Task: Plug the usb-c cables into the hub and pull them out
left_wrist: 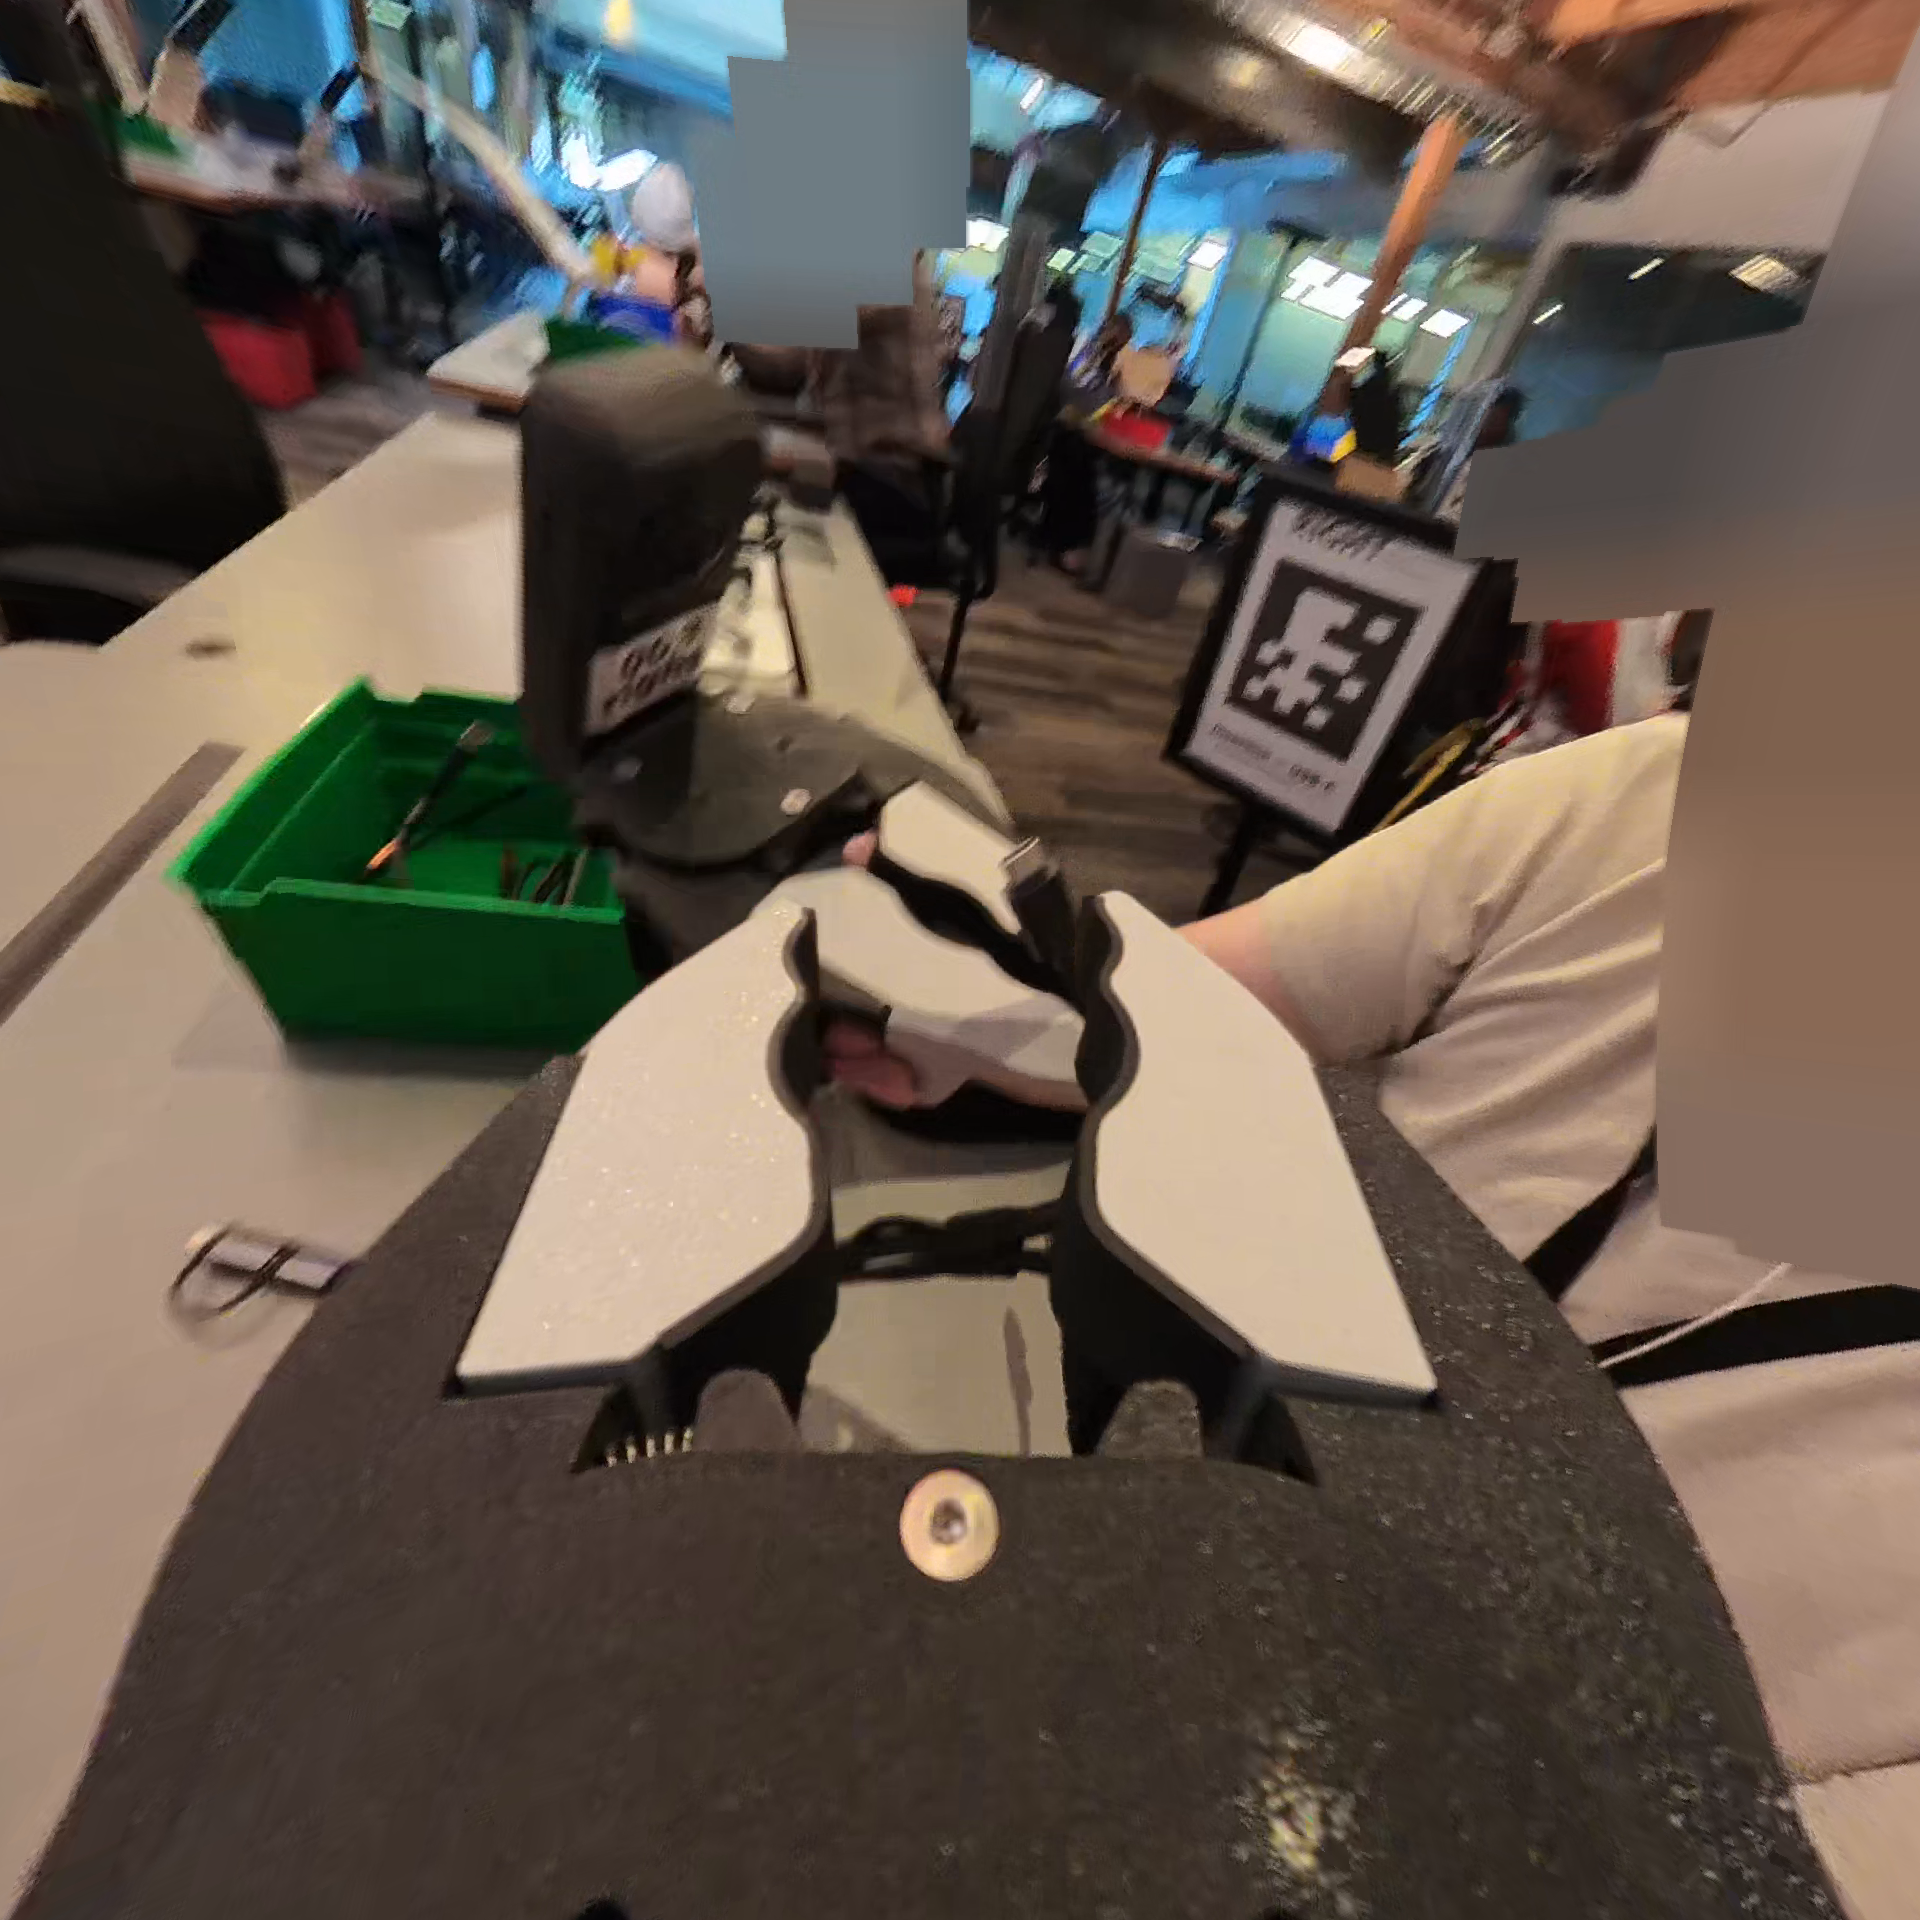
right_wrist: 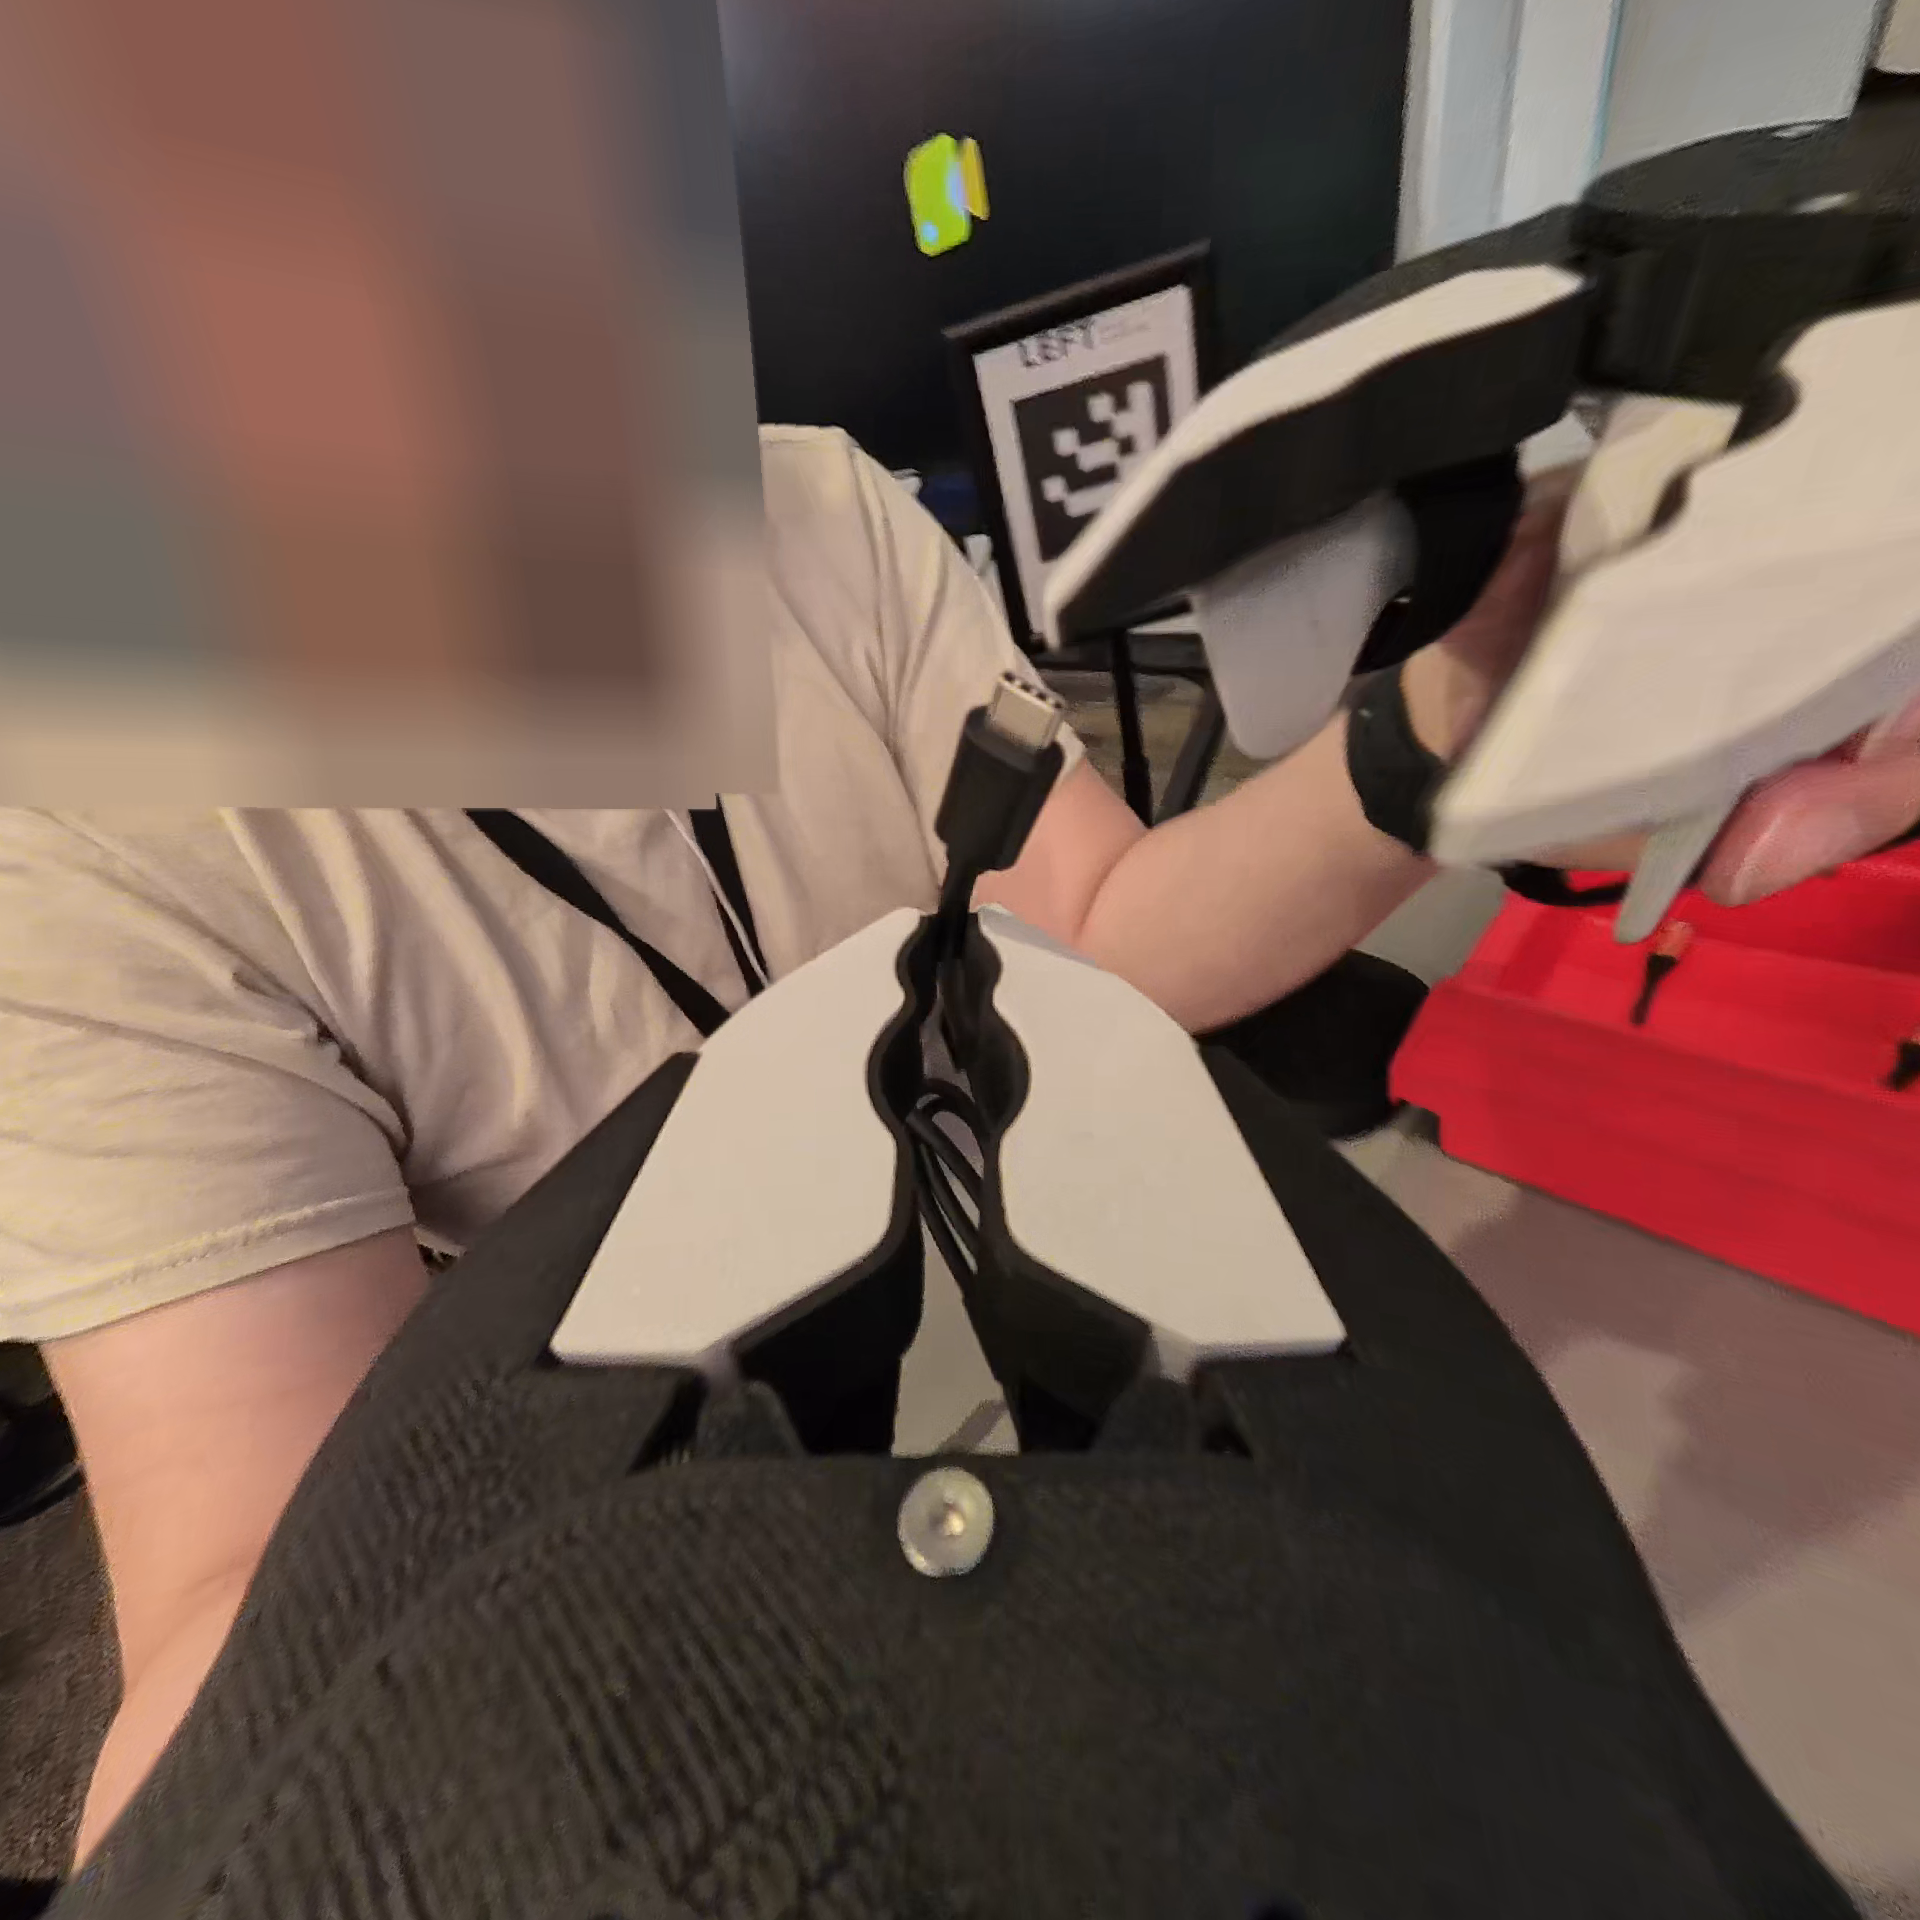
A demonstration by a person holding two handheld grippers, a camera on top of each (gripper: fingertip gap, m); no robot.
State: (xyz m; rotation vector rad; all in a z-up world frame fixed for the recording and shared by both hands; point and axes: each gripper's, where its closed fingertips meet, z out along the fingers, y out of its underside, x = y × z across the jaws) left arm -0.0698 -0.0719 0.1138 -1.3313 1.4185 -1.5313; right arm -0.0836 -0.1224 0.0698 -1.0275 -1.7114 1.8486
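Note:
My right gripper (right_wrist: 951,925) is shut on a black USB-C cable (right_wrist: 997,790). The cable's metal plug (right_wrist: 1023,701) sticks out past the fingertips, and its slack is looped between the fingers. My left gripper (left_wrist: 956,920) is open and empty. It faces the right gripper (left_wrist: 935,904), whose held plug (left_wrist: 1023,857) shows just beyond my left gripper's right fingertip. In the right wrist view the left gripper (right_wrist: 1257,717) hangs open at the upper right, apart from the plug. No hub is in view.
A green bin (left_wrist: 416,935) with cables stands on the grey table (left_wrist: 104,1143) at the left. A red bin (right_wrist: 1662,1122) with cables stands at the right. A small strap loop (left_wrist: 239,1262) lies on the table. A person in a beige shirt (right_wrist: 208,1039) is close behind both grippers. Marker signs (left_wrist: 1320,665) (right_wrist: 1091,436) stand behind. My hands' fingertips stand some 7 cm from each other.

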